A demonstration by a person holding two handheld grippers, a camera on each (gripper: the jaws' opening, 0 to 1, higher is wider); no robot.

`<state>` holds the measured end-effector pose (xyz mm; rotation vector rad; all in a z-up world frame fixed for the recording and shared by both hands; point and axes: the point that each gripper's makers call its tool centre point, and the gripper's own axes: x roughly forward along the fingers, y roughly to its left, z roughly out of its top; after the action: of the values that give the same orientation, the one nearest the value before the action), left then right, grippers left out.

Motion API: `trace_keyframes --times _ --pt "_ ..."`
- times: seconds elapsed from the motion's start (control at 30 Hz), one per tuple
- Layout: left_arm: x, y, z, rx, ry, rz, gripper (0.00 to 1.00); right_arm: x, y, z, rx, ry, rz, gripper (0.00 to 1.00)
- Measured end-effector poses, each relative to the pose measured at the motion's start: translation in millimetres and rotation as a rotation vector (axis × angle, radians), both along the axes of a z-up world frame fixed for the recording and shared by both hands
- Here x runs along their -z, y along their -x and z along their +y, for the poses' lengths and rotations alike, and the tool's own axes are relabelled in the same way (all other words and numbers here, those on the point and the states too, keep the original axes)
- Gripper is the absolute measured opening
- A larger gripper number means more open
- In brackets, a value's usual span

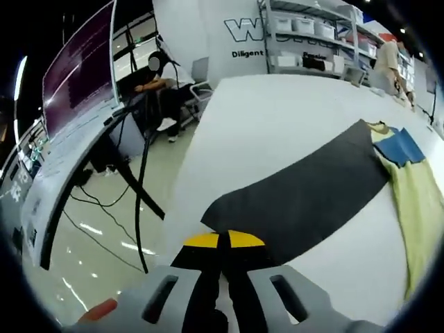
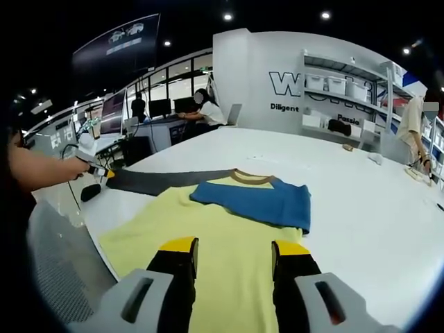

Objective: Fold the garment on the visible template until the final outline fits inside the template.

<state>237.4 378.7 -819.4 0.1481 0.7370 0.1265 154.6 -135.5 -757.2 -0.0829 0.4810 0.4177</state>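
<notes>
A yellow T-shirt (image 2: 208, 239) with a brown collar (image 2: 251, 177) lies flat on the white table (image 2: 361, 208). A blue part (image 2: 260, 201) is folded across its chest. A dark grey template mat (image 2: 166, 182) pokes out from under it toward the left. My right gripper (image 2: 236, 255) is open just above the shirt's near hem, holding nothing. In the left gripper view my left gripper (image 1: 223, 241) is shut, its yellow tips at the near corner of the template mat (image 1: 305, 194); whether it pinches the mat is unclear. The shirt (image 1: 420, 208) lies at the right.
A person's arm (image 2: 35, 170) holds the left gripper (image 2: 94, 168) at the table's left edge. Past that edge are floor, cables (image 1: 142, 173) and desks with monitors. Seated people (image 2: 208, 111) and shelving (image 2: 333, 90) stand far behind. Small items (image 2: 350, 146) lie on the far table.
</notes>
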Motion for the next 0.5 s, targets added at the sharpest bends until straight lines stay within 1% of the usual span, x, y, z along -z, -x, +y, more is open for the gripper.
trace_keyframes --times 0.07,0.23,0.37,0.5 --pt "-6.5 -10.3 7.4 0.002 -0.025 0.000 0.00 0.6 0.2 -0.7 0.002 0.001 0.004 0.40" --pt "-14.1 -20.3 15.5 0.010 -0.056 0.018 0.00 0.3 0.3 -2.6 0.009 0.001 0.004 0.40" --pt "-20.8 -20.4 12.6 0.016 -0.027 0.028 0.00 0.2 0.2 -3.4 0.013 -0.003 0.004 0.40" --pt "-31.3 -16.5 2.8 0.037 -0.003 0.050 0.00 0.5 0.2 -3.1 0.014 -0.004 0.006 0.40"
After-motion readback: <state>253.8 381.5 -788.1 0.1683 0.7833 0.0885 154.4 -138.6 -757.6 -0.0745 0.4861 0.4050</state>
